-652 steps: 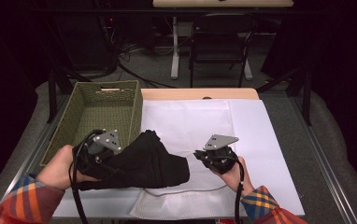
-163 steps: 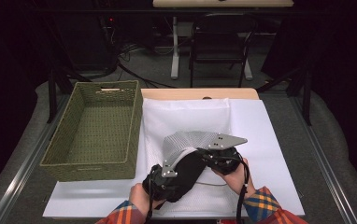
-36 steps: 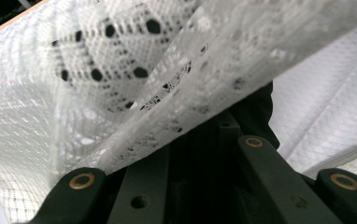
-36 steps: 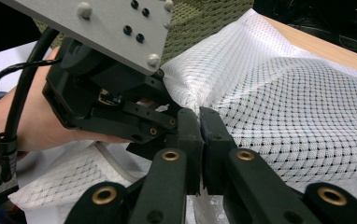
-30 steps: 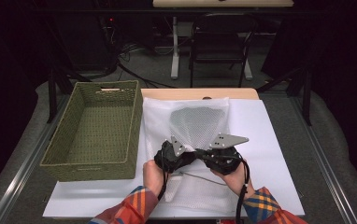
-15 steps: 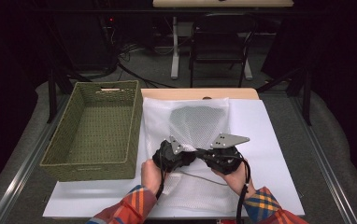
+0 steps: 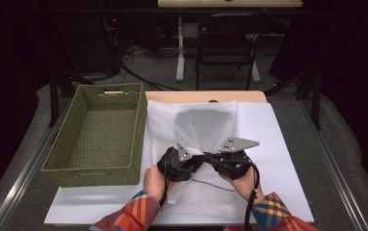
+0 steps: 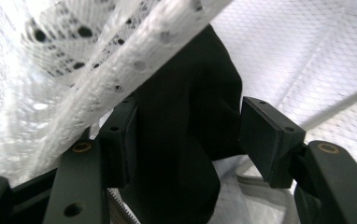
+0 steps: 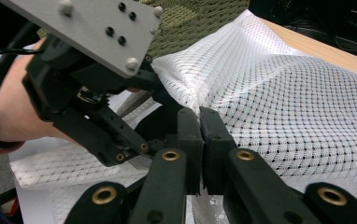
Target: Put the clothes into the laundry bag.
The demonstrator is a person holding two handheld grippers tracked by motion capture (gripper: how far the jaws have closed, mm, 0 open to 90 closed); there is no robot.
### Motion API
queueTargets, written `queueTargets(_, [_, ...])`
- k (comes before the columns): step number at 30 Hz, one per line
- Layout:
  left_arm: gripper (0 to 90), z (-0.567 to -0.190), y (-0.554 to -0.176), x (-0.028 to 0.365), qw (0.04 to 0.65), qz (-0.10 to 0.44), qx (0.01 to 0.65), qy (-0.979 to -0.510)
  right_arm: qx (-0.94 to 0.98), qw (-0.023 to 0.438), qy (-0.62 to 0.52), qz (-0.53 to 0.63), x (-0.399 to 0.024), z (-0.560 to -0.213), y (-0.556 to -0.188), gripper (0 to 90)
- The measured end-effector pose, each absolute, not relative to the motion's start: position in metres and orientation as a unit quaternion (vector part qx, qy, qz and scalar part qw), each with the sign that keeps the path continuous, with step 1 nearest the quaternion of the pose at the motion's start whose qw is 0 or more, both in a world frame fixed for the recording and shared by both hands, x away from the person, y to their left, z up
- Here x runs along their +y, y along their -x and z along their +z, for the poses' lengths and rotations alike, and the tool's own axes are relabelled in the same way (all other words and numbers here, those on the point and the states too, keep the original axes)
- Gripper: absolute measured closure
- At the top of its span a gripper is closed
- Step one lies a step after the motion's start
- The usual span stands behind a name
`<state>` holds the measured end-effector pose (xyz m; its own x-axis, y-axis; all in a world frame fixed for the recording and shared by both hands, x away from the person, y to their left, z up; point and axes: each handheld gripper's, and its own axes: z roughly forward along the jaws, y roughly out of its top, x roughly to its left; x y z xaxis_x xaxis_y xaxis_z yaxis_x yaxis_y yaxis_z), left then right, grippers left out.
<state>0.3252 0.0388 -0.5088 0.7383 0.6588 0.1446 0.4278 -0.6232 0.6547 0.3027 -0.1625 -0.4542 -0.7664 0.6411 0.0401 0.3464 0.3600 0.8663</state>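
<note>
On the white sheet point(image 7: 278, 144) covering the table lies a white mesh laundry bag point(image 7: 206, 125), its far end flat and showing a dark garment point(image 7: 203, 127) through the netting. Both hands meet at the bag's near opening. The left gripper point(image 7: 184, 161) sits at the mouth of the bag; in the left gripper view its jaws have just been opening and stand moderately apart, with a fold of the black garment point(image 8: 186, 130) hanging between them. The left pad lies against the cloth, while a gap shows at the right pad point(image 8: 267, 135), so the cloth is not pinched. The bag's thick white hem point(image 8: 120, 84) crosses just above those jaws. The right gripper point(image 9: 200, 135) is clamped narrow: in the right gripper view its two pads are pressed together on the edge of the mesh bag point(image 9: 279, 98), holding the opening. The left gripper's grey plate point(image 9: 92, 28) shows just beside it. A green woven basket point(image 7: 100, 132) stands on the table left of the bag, apart from it.
</note>
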Motion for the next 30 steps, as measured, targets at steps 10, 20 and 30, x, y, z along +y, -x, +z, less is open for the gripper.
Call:
queueTargets(10, [37.3,-0.488,-0.302,0.046,0.308,0.163,0.278,-0.895,0.809,0.155,-0.308,0.477,-0.165,-0.454,-0.303,88.4])
queueTargets(20, [36.0,-0.484,-0.272,0.058,0.298,0.141,0.256,-0.909,0.809,0.155,-0.308,0.476,-0.164,-0.454,-0.304,88.4])
queueTargets(30, [53.3,-0.513,-0.271,0.065,0.275,0.097,0.254,-0.922,0.812,0.154,-0.307,0.472,-0.163,-0.455,-0.303,88.3])
